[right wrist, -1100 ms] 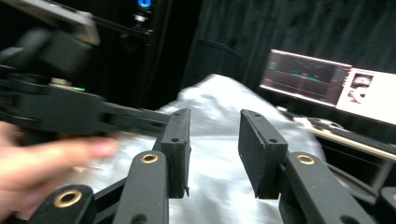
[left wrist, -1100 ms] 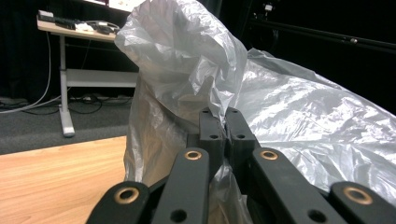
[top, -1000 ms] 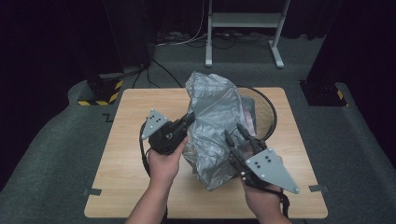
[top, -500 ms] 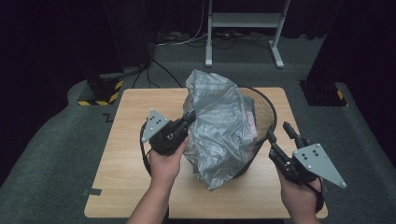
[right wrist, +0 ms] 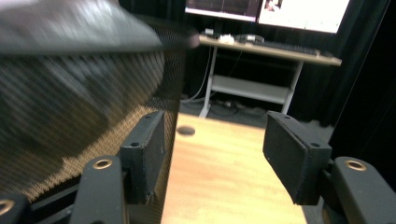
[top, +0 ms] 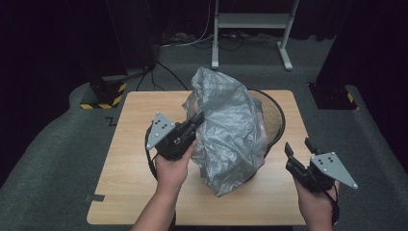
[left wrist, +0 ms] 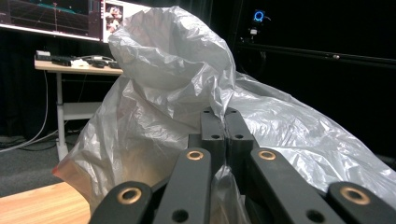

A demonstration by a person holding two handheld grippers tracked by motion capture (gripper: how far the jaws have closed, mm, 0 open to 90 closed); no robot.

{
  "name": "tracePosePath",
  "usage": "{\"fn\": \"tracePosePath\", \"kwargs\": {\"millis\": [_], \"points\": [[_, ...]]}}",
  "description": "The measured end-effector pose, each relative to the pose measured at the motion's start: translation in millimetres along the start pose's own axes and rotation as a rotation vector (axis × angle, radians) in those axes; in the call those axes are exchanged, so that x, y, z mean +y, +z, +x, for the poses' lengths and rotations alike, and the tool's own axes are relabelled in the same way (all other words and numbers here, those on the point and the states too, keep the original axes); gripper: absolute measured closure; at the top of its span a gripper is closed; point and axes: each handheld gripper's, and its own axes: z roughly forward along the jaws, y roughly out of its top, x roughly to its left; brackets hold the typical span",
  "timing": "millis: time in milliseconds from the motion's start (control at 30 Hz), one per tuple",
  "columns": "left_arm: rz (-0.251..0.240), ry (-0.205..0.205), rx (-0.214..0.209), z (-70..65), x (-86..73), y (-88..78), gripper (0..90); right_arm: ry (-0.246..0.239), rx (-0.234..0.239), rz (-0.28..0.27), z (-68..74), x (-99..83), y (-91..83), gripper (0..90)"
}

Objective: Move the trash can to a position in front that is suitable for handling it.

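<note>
On table [top: 130,192], my left hand-held gripper [top: 196,120] pinched the bag [top: 231,139]; my right hand-held gripper [top: 297,148], jaws just opening, empty, sat beside the bin [top: 274,120].

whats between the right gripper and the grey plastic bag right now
In the high view, bare wooden table and the lower wall of the black mesh bin separate the right gripper from the grey plastic bag.
</note>
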Motion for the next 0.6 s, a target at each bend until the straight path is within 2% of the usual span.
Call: {"fn": "tracePosePath", "kwargs": {"millis": [33, 67, 100, 200, 233, 267, 300, 333, 367, 500, 600], "points": [[0.000, 0.000, 0.000, 0.0, 0.0, 0.0, 88.6, 0.000, 0.000, 0.000, 0.0, 0.0, 0.0, 38.3], [-0.005, 0.006, -0.002, -1.3, 1.2, 0.8, 88.6, 0.005, 0.006, 0.027, -2.8, -12.7, 5.6, 35.5], [-0.005, 0.006, -0.002, -1.3, 1.2, 0.8, 88.7, 0.005, 0.006, 0.027, -2.8, -12.7, 5.6, 35.5], [-0.020, 0.017, -0.008, -5.5, 4.5, 2.4, 88.7, 0.015, 0.015, 0.085, -8.7, -35.7, 17.6, 29.1], [-0.020, 0.017, -0.008, -5.5, 4.5, 2.4, 88.7, 0.015, 0.015, 0.085, -8.7, -35.7, 17.6, 29.1], [-0.028, 0.028, -0.013, -8.5, 6.3, 3.7, 88.7, 0.015, 0.017, 0.113, -12.2, -47.9, 23.6, 28.0], [-0.028, 0.028, -0.013, -8.5, 6.3, 3.7, 88.8, 0.015, 0.017, 0.113, -12.2, -47.9, 23.6, 28.0], [-0.035, 0.036, -0.015, -10.5, 7.4, 4.6, 88.8, 0.007, 0.012, 0.148, -14.7, -60.3, 30.3, 26.9], [-0.043, 0.042, -0.020, -12.6, 9.1, 5.7, 88.8, 0.004, 0.009, 0.160, -15.4, -64.0, 32.2, 26.1], [-0.060, 0.059, -0.029, -16.7, 13.4, 7.7, 88.8, 0.046, 0.023, 0.204, -20.8, -82.3, 40.8, 24.9], [-0.078, 0.065, -0.038, -20.4, 16.5, 8.8, 88.9, 0.054, 0.009, 0.228, -23.2, -92.4, 45.6, 22.6]]}}
